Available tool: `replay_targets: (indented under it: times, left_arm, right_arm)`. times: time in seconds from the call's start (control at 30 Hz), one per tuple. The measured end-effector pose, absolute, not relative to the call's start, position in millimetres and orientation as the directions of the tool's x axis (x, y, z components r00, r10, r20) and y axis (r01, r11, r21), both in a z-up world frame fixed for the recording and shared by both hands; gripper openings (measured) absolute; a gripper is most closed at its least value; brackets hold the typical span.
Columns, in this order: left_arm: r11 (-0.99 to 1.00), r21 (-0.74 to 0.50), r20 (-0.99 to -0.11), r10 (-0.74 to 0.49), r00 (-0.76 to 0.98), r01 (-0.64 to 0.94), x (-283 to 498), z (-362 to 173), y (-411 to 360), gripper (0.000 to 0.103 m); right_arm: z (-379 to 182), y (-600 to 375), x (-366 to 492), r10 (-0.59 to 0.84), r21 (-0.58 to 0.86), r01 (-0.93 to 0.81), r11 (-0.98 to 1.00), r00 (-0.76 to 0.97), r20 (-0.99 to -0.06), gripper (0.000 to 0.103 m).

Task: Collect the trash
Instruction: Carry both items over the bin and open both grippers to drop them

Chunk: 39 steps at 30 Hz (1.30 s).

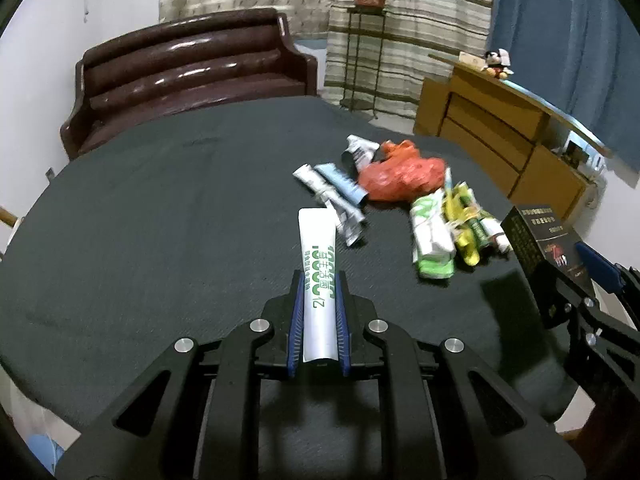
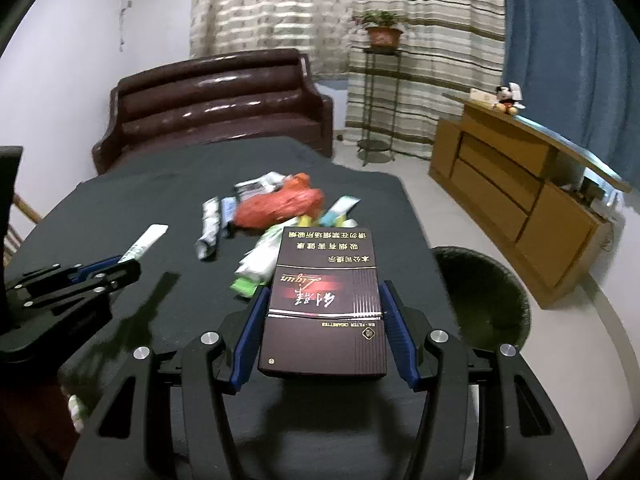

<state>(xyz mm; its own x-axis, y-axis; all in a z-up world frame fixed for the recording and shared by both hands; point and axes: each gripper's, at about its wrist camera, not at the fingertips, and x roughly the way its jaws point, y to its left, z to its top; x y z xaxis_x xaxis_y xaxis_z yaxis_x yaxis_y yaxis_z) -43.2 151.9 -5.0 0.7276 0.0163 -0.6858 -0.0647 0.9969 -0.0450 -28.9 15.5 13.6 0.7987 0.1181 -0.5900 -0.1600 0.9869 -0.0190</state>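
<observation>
Both claws are loaded: the left claw (image 1: 319, 280) pinches a white tube (image 1: 317, 256), and the right claw (image 2: 325, 300) clamps a dark cigarette box (image 2: 325, 300), both held above the table (image 1: 160, 208). Most trash remains: an orange bag (image 1: 402, 176), crumpled tubes (image 1: 340, 196) and green wrappers (image 1: 434, 236). The dark bin (image 2: 480, 300) beside the table looks empty, as far as visible.

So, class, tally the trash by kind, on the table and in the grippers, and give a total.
Tubes: 4 (gripped white tube, light blue tube, crumpled tube, rear crumpled tube)
Cigarette box: 1
Red plastic bag: 1
Green-and-white packet: 1
Total: 7, leaving out the yellow-green wrappers, which are too tangled to count.
</observation>
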Motion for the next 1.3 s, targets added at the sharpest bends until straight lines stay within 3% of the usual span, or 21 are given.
replay_targets:
  times: [0.3, 0.67, 1.3]
  left_arm:
    - [0.998, -0.045, -0.647, -0.070, 0.760, 0.053, -13, 11, 96, 0.015]
    - [0.979, -0.029, -0.661, -0.170, 0.730, 0.202, 44, 2, -4, 0.015]
    - [0.960, 0.031, -0.729, -0.170, 0.663, 0.280, 114, -32, -96, 0.015]
  right_arm:
    - [18, -48, 5, 0.008, -0.009, -0.016, 1.000, 0.824, -0.567, 0.055]
    - [-4, -130, 50, -0.090, 0.000, 0.112, 0.994, 0.799, -0.594, 0.055]
    - [-33, -181, 87, -0.079, 0.070, 0.158, 0.985, 0.774, -0.628, 0.055]
